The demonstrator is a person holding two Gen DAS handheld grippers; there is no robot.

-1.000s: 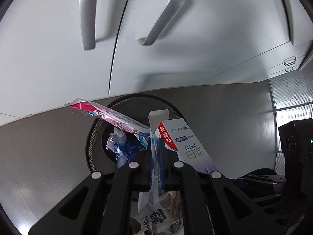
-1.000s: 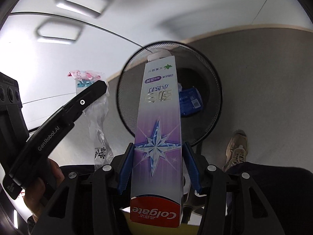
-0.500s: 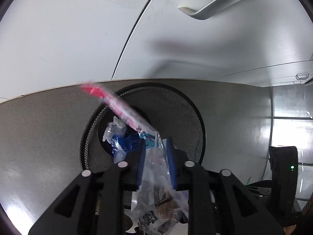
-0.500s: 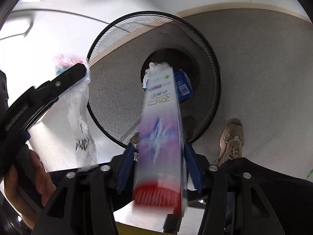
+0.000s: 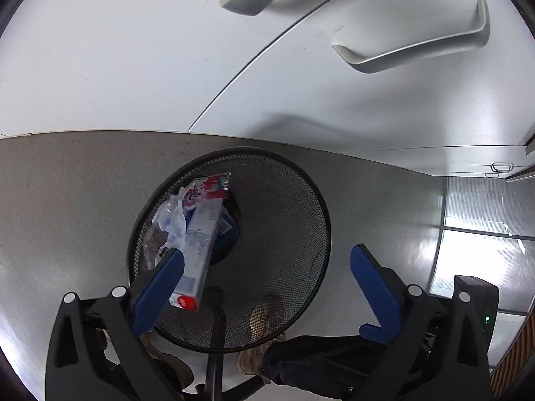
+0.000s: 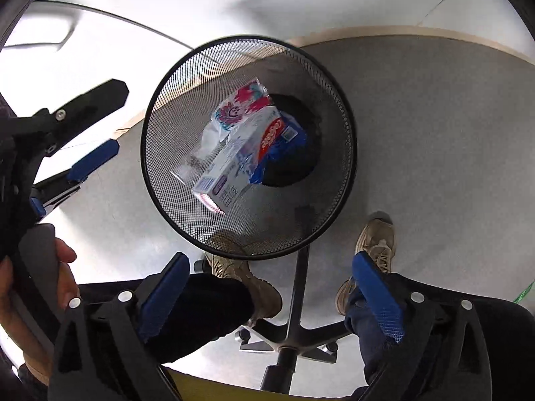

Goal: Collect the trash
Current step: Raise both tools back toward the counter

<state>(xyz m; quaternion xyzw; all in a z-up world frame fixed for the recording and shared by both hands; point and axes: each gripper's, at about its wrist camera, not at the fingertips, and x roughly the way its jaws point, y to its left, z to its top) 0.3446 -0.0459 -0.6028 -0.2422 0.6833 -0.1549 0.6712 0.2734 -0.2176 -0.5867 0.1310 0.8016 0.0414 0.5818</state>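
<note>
Both grippers spread wide and holding nothing above the mesh bin; trash lies inside it.

We note the left gripper [image 5: 267, 264] with its blue pads [image 5: 157, 292] far apart, nothing between them, hovering over the black wire-mesh bin [image 5: 294, 234]. Our right gripper [image 6: 271, 274] is likewise splayed and bare, just above the near rim of the bin [image 6: 334, 200]. Inside the bin we see the Colgate toothpaste box [image 6: 240, 157] lying tilted against the mesh wall, its red end toward the bin's floor in the right wrist view. A clear plastic wrapper [image 6: 239, 108] with pink and blue print rests touching the box on its far side, and a blue packet [image 6: 294, 137] sits just beside the box at the bottom. We see the bin standing on grey floor [image 6: 434, 117], near white cabinet doors [image 5: 133, 50]. Tan shoes [image 6: 376, 244] and a chair base [image 6: 294, 334] show below.
</note>
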